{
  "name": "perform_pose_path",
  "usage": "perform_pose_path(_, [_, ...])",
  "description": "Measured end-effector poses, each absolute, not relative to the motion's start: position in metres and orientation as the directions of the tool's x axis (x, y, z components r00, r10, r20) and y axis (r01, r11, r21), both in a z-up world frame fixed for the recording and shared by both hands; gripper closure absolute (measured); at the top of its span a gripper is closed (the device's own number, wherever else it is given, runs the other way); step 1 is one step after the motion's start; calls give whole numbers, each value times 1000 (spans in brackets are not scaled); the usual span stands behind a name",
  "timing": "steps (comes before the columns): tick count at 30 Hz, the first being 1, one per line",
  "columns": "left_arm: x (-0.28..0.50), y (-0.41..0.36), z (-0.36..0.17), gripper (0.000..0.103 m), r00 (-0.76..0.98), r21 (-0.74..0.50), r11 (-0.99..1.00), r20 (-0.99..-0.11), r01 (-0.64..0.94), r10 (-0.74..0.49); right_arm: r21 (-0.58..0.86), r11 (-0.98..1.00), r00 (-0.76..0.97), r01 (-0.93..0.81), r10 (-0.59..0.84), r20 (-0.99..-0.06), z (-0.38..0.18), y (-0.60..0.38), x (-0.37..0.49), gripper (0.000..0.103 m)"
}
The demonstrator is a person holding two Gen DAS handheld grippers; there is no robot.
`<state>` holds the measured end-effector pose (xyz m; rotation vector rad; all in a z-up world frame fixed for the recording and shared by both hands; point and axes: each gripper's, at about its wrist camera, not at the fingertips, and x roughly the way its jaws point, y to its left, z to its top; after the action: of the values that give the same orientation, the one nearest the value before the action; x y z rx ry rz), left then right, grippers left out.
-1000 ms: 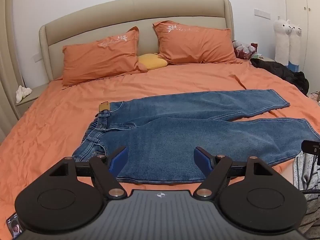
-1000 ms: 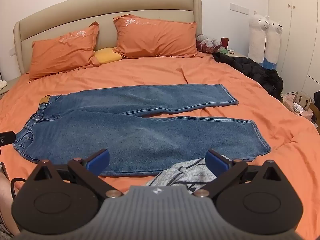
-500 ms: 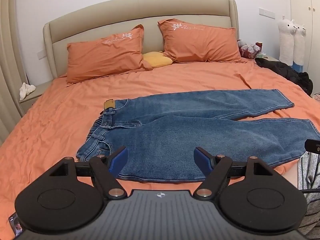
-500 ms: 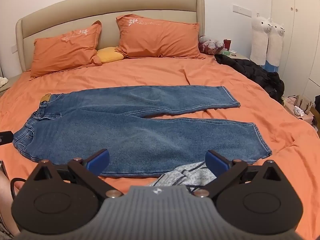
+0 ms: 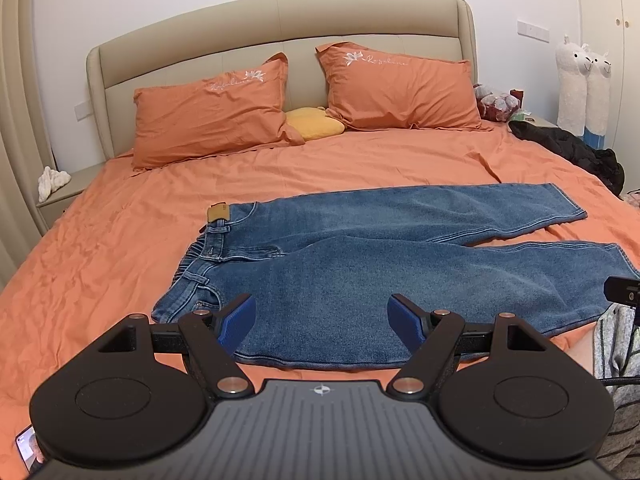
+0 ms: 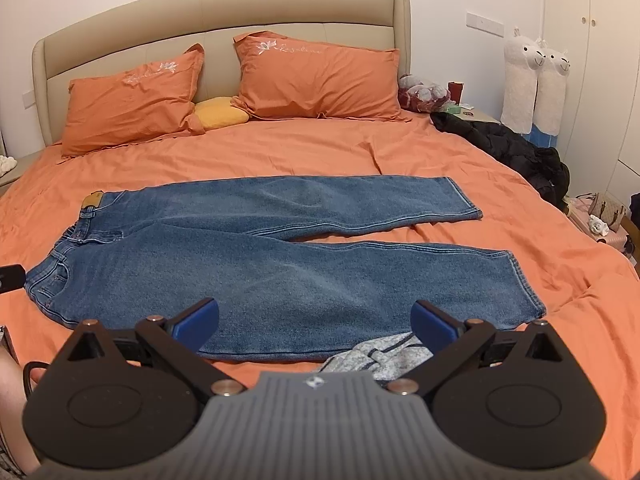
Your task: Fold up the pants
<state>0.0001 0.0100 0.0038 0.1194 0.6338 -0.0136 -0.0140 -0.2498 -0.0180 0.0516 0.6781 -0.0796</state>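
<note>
Jeans (image 5: 400, 264) laid flat, unfolded; waistband at 9 o'clock. Left gripper (image 5: 322, 320), right gripper (image 6: 314, 322) spread, empty. All folds pending.

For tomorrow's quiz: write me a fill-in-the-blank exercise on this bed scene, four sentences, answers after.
1. The jeans lie flat on an ____ bedspread.
2. Their waistband points toward the ____ side of both views.
3. The left gripper and the right gripper are both ____.
4. Between the two pillows sits a ____ cushion.

Answers: orange; left; open; yellow
</note>
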Motion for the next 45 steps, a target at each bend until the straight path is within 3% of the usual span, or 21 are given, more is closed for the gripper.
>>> perform_pose_path(45, [1, 4, 6, 15, 808, 112, 992, -588, 62, 16, 17, 992, 774, 124, -86, -628, -16, -256, -17, 5])
